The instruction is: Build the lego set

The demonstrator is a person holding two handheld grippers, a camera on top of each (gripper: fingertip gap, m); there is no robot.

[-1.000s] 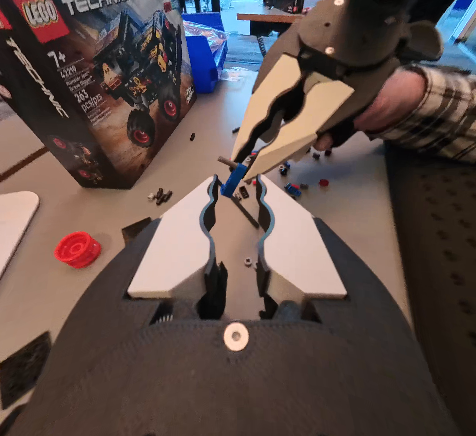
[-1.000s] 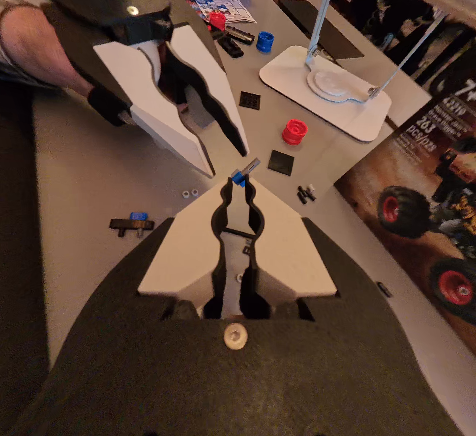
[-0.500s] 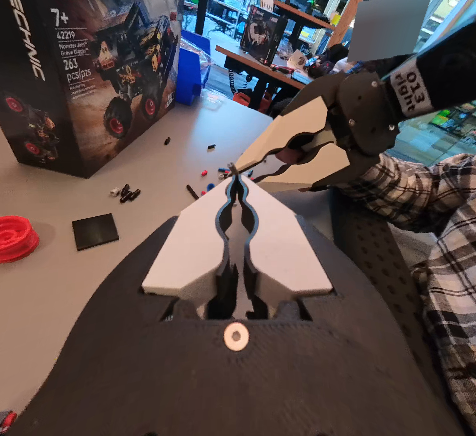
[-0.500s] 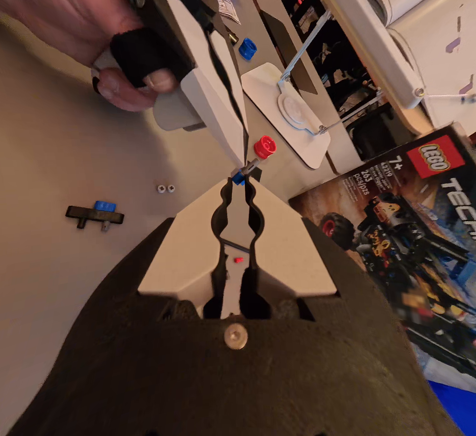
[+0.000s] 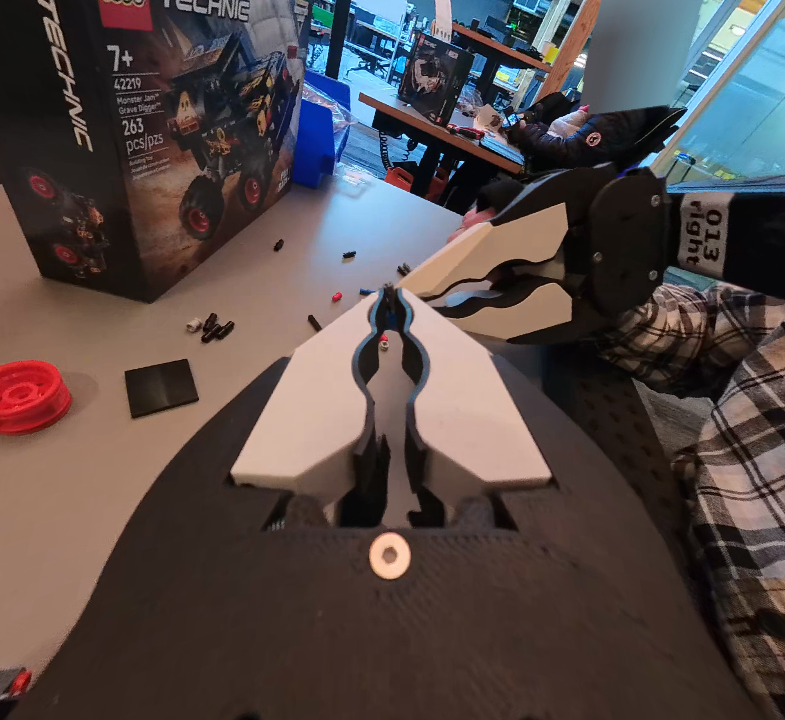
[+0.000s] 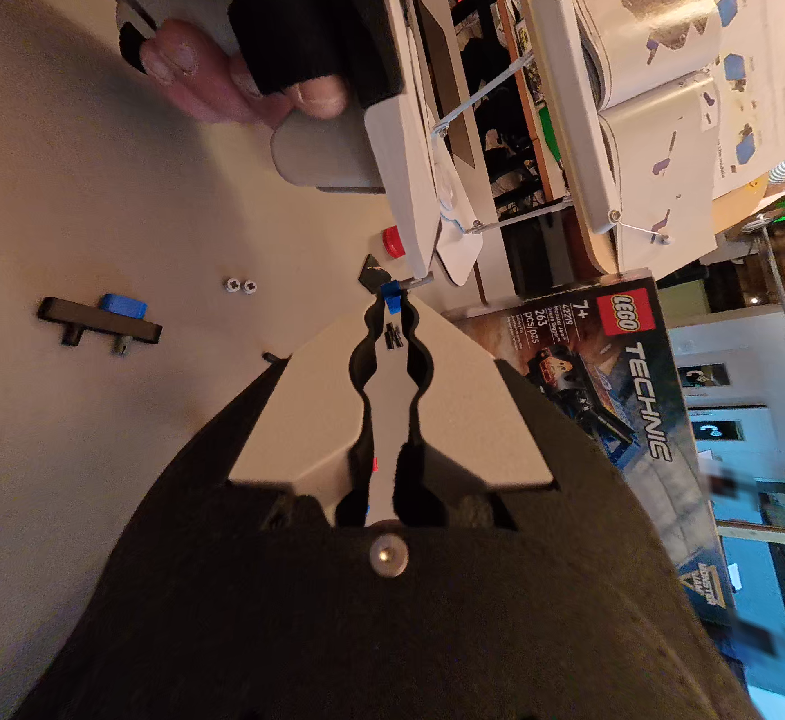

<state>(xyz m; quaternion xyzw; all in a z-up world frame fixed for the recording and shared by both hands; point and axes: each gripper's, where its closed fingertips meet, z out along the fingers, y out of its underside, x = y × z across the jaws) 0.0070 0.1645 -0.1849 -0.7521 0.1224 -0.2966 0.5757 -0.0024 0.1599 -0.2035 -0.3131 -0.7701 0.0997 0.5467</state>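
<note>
A small blue connector (image 6: 391, 302) with a grey pin (image 6: 418, 281) sticking out sits pinched in the right gripper (image 6: 390, 308), up above the table (image 6: 127, 211). The left gripper (image 5: 388, 296) squeezes the pin. They seem to be joining these two; next, a straight, gentle push.

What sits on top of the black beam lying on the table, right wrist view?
A blue piece sits on the black beam; two pegs show at its near edge. Their join is hidden.
</note>
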